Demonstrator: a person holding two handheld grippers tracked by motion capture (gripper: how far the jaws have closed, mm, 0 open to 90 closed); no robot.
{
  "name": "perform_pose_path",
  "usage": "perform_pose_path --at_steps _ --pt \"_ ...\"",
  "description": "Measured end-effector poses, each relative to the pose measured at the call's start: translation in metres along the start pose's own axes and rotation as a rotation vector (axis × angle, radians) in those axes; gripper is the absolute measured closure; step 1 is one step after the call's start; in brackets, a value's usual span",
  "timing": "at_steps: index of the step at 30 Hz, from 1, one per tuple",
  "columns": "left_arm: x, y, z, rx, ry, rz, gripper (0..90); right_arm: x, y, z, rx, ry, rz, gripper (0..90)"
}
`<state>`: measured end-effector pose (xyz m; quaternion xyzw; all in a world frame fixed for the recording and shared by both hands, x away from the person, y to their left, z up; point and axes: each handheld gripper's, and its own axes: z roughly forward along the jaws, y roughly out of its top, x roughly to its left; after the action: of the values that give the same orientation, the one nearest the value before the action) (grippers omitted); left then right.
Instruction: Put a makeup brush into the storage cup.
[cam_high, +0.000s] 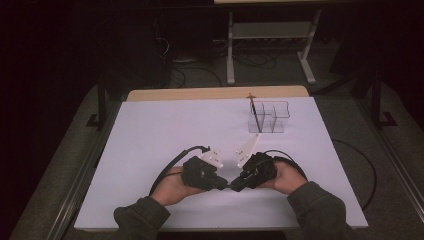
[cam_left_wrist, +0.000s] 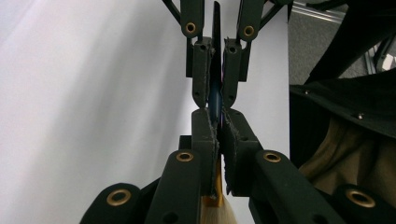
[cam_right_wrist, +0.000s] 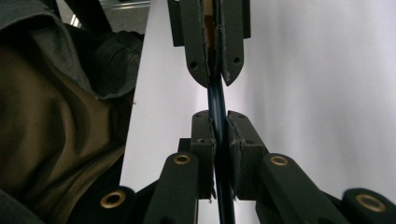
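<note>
My two grippers meet tip to tip near the table's front edge, in the high view the left gripper (cam_high: 224, 183) and the right gripper (cam_high: 236, 186). Both are shut on one thin dark blue brush (cam_right_wrist: 216, 95). In the left gripper view my left gripper (cam_left_wrist: 218, 117) clamps it just past an orange ferrule and tan bristles (cam_left_wrist: 217, 211), and the right gripper (cam_left_wrist: 215, 95) pinches the handle beyond. In the right gripper view my right gripper (cam_right_wrist: 220, 117) grips the handle (cam_right_wrist: 223, 186), with the left gripper (cam_right_wrist: 215, 77) facing it.
A clear compartment holder (cam_high: 272, 118) stands at the back right of the white table sheet (cam_high: 150, 130), with another dark brush (cam_high: 255, 112) upright in it. A wooden strip (cam_high: 200, 93) edges the far side. Olive sleeves (cam_high: 320, 207) enter from below.
</note>
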<state>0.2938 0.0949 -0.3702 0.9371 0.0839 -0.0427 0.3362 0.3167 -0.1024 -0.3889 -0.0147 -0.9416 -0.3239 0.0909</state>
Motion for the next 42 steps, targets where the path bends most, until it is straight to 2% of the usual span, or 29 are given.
perform_pose_path --at_steps 4,5,6,10,15,17,19,22,27,32,33,35,36,42 --pt "0.003 -0.002 -0.002 -0.008 -0.026 -0.008 81.2 0.002 0.001 0.0 -0.009 0.011 -0.015 82.7" --pt "0.003 -0.002 -0.003 -0.012 -0.032 -0.008 76.9 0.001 0.001 -0.001 -0.007 0.001 -0.018 82.7" --pt "0.003 -0.002 -0.003 -0.012 -0.032 -0.008 71.8 0.001 0.001 -0.001 -0.007 0.001 -0.018 82.7" --pt "0.002 -0.005 -0.006 -0.009 -0.017 -0.015 66.5 0.001 -0.002 -0.004 -0.009 -0.008 -0.001 82.7" --pt "0.004 -0.009 -0.01 0.007 -0.006 -0.012 63.1 0.002 -0.003 -0.008 -0.018 -0.015 -0.008 82.7" --pt "0.004 -0.011 -0.01 0.012 -0.006 -0.03 63.0 0.003 -0.003 -0.008 -0.02 -0.016 -0.011 82.7" --pt "0.007 -0.014 -0.01 0.012 -0.01 -0.037 64.0 0.003 -0.003 -0.008 -0.022 -0.016 -0.013 82.7" --pt "0.007 -0.014 -0.01 0.02 -0.019 -0.04 71.5 0.003 -0.002 -0.008 -0.027 -0.012 -0.017 82.7" --pt "0.006 -0.014 -0.009 0.023 -0.032 -0.025 80.0 0.004 -0.003 -0.009 -0.024 -0.016 -0.011 82.7" --pt "0.004 -0.012 -0.009 0.034 -0.035 -0.011 81.6 0.005 -0.002 -0.008 -0.013 -0.017 -0.008 81.5" --pt "0.004 -0.012 -0.01 0.033 -0.033 -0.002 82.2 0.004 -0.001 -0.008 -0.019 -0.03 -0.014 75.0" --pt "0.004 -0.01 -0.011 0.035 -0.028 0.015 82.4 0.004 0.0 -0.008 -0.013 -0.022 0.004 73.1" --pt "0.004 -0.009 -0.011 0.044 -0.025 0.019 82.5 0.004 0.004 -0.006 0.006 -0.027 -0.009 70.2" --pt "0.002 -0.004 -0.012 0.095 -0.016 0.051 82.7 0.006 0.018 -0.003 0.042 -0.032 -0.036 69.2"
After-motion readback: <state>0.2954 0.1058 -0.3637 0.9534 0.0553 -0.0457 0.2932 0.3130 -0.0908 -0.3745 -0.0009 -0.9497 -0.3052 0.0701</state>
